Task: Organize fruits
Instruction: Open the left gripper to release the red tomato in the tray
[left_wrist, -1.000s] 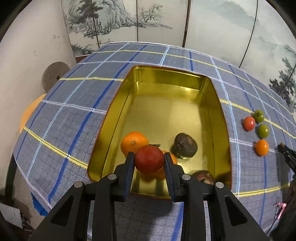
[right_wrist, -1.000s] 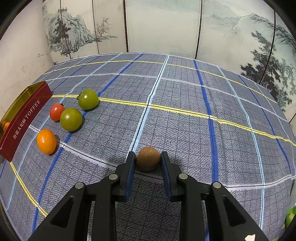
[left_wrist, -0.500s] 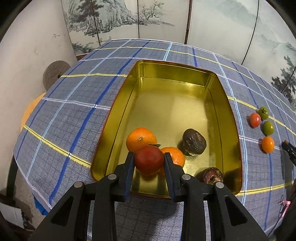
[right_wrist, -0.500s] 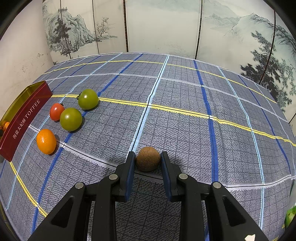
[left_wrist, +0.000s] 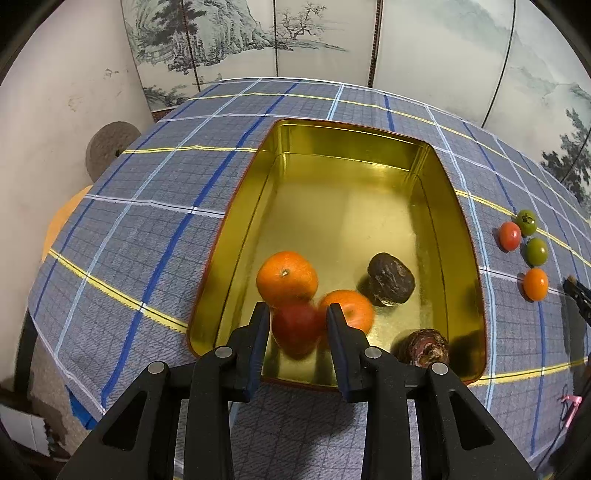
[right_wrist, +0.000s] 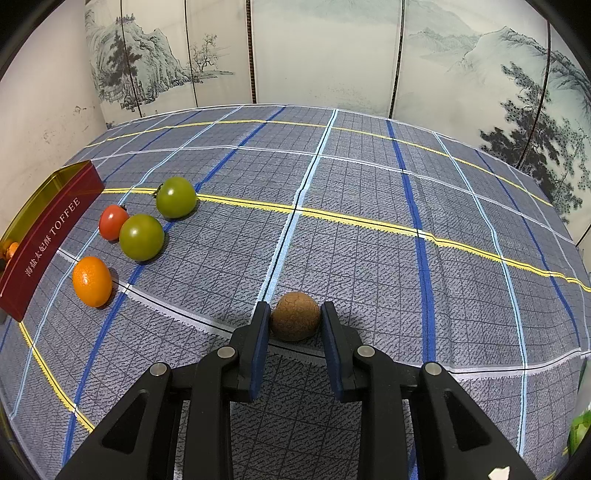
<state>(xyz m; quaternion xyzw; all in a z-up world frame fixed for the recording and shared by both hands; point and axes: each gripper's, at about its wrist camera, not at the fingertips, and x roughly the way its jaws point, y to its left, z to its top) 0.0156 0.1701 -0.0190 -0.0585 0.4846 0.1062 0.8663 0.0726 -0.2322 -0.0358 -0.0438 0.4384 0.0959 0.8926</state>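
My left gripper (left_wrist: 297, 326) hangs over the near end of the gold tin (left_wrist: 461, 221), shut on a red tomato (left_wrist: 295, 328). The tomato looks blurred and sits low between the pads. Just behind it lie two oranges (left_wrist: 287, 278), (left_wrist: 351, 310); the nearer one is blurred too. A dark brown fruit (left_wrist: 391, 279) and a reddish-brown one (left_wrist: 424, 349) also lie in the tin. My right gripper (right_wrist: 293, 321) is shut on a round brown fruit (right_wrist: 294, 320) down at the tablecloth.
On the checked cloth beside the tin's red wall (right_wrist: 48, 236) lie an orange (right_wrist: 91, 281), a red tomato (right_wrist: 112, 222) and two green tomatoes (right_wrist: 141, 236), (right_wrist: 176, 196). A painted folding screen stands behind the table. The table edge falls away on the left of the left wrist view.
The red tomato has slid slightly lower between the left pads and turned blurred, as has the orange behind it. The right gripper and its brown fruit have not moved.
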